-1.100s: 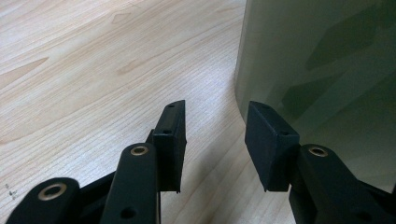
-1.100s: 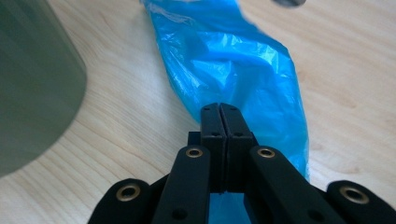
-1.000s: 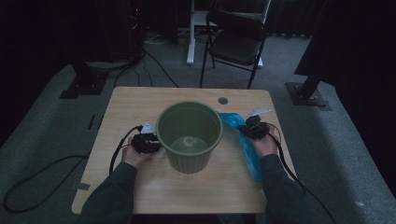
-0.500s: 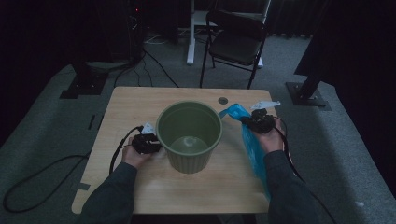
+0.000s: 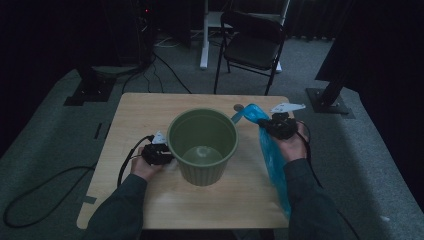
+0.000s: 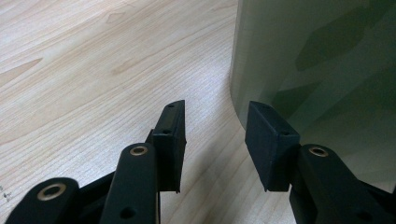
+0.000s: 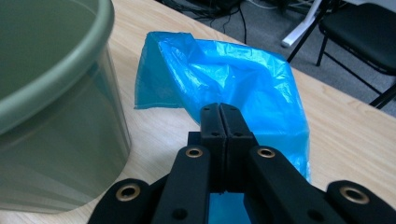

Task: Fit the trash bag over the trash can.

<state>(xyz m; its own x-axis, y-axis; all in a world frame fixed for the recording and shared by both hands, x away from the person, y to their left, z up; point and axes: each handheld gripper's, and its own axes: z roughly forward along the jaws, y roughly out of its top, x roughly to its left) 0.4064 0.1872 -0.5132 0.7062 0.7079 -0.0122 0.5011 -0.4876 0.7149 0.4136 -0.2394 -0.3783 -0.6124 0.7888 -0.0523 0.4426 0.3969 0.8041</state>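
The blue plastic bag [image 7: 224, 79] is being pinched between the closed jaws of the right gripper [image 5: 274, 123], which is lifting it higher at centre right than a second ago. The left gripper [image 6: 215, 135] is staying put, jaws apart beside the green bucket [image 5: 202, 145] on the table [image 5: 140, 110].

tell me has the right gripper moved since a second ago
Yes. The right gripper, jaws shut on the blue bag, has shifted toward the table's far edge and lifted the bag beside the green bucket.
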